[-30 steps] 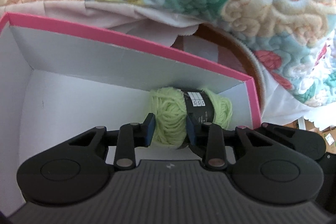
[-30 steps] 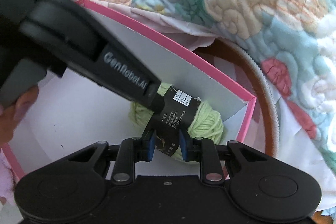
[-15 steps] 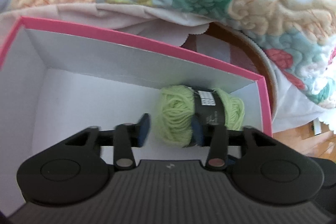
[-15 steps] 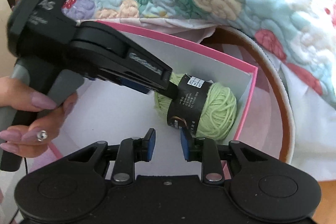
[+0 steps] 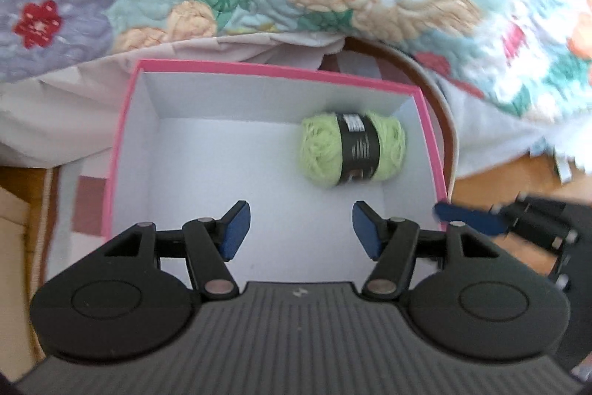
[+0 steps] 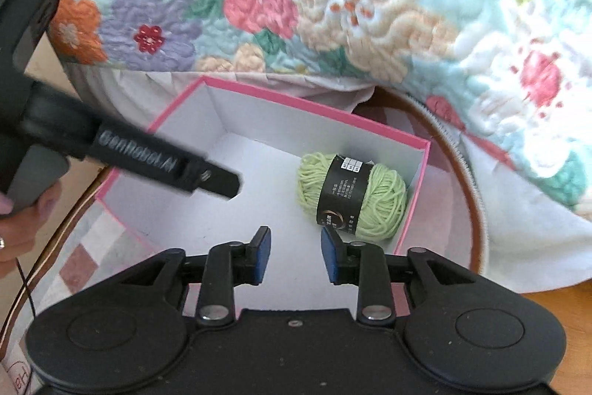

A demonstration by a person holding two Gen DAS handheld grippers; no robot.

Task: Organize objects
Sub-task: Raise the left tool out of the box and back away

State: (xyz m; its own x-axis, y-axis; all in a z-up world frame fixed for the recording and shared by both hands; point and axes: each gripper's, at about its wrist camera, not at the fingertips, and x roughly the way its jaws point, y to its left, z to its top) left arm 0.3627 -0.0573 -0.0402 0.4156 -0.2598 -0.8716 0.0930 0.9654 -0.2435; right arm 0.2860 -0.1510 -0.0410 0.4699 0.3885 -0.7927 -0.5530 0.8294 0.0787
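Green yarn ball (image 5: pixel 353 149) rests released at the pink box's (image 5: pixel 425 106) right; your left gripper (image 5: pixel 299 228) and right gripper (image 6: pixel 296 256) have just spread apart, empty.

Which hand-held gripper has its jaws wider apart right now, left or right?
The left hand-held gripper: its blue pads stand clearly farther apart than those of the right hand-held gripper. Both are empty, above the pink box.

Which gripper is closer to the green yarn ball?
Right. The right gripper hangs just short of the yarn ball; the left gripper is farther back over the pink box.
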